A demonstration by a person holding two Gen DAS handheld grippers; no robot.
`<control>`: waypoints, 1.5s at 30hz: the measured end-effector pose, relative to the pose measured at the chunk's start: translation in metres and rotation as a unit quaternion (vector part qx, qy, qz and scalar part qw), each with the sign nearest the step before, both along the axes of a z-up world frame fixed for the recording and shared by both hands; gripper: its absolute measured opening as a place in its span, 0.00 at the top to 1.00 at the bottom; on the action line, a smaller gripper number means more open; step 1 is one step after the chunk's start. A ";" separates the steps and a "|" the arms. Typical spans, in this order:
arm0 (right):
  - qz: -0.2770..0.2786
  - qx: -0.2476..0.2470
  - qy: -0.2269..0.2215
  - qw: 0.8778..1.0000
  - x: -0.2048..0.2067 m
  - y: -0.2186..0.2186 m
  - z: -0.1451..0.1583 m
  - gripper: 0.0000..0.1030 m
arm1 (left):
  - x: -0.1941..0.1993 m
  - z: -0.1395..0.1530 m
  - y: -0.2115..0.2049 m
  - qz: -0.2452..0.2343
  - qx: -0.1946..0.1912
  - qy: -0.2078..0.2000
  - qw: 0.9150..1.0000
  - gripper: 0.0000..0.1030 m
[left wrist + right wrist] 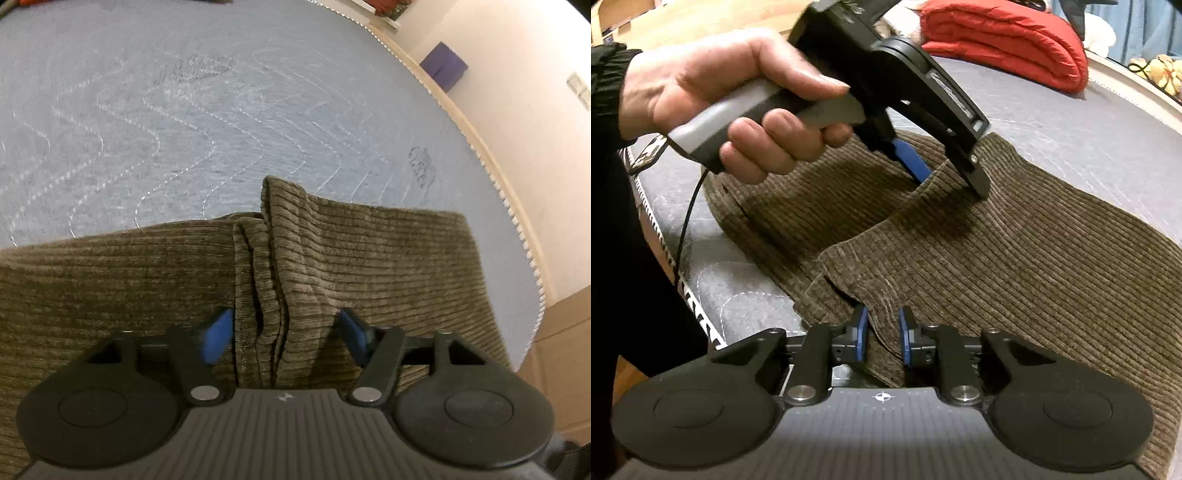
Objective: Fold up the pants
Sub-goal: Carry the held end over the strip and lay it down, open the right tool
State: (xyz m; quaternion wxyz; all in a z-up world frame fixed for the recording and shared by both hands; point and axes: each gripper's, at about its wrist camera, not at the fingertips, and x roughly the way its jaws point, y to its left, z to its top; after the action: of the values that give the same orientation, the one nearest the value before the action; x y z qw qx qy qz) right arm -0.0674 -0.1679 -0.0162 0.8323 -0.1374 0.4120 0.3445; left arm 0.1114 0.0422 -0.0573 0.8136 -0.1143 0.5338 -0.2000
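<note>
Brown corduroy pants (369, 258) lie on a grey quilted mattress (184, 110). In the left wrist view my left gripper (286, 332) stands open around a raised ridge of bunched layers, its blue pads (218, 336) on either side. In the right wrist view the pants (1034, 277) spread to the right, and my right gripper (882, 338) is shut on a pinched fold of the cloth at the near edge. The left gripper also shows there (945, 173), held by a hand (738, 103), with its fingertips down on a lifted edge of the pants.
A folded red blanket (1008, 40) lies at the far end of the mattress. The mattress edge with white piping (498, 177) runs on the right, beside a cream wall with a purple box (443, 66). A black cable (687, 218) hangs from the left gripper.
</note>
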 end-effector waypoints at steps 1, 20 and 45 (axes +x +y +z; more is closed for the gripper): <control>0.005 -0.002 -0.003 1.000 -0.001 0.001 -0.001 0.81 | -0.002 0.002 -0.004 -0.006 0.017 -0.007 1.000 0.61; -0.333 0.029 -0.066 0.940 0.062 -0.105 0.047 0.21 | -0.026 0.055 0.041 0.066 0.159 -0.108 0.979 0.60; -0.474 0.095 0.136 0.865 0.078 -0.160 -0.015 0.43 | -0.045 0.049 -0.027 -0.066 0.201 -0.163 0.964 0.28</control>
State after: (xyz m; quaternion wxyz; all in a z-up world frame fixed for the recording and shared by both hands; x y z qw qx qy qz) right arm 0.0110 -0.3284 -0.0314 0.8402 0.2020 0.5017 -0.0387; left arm 0.0663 0.0150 -0.0088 0.8808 0.1208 0.4296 -0.1580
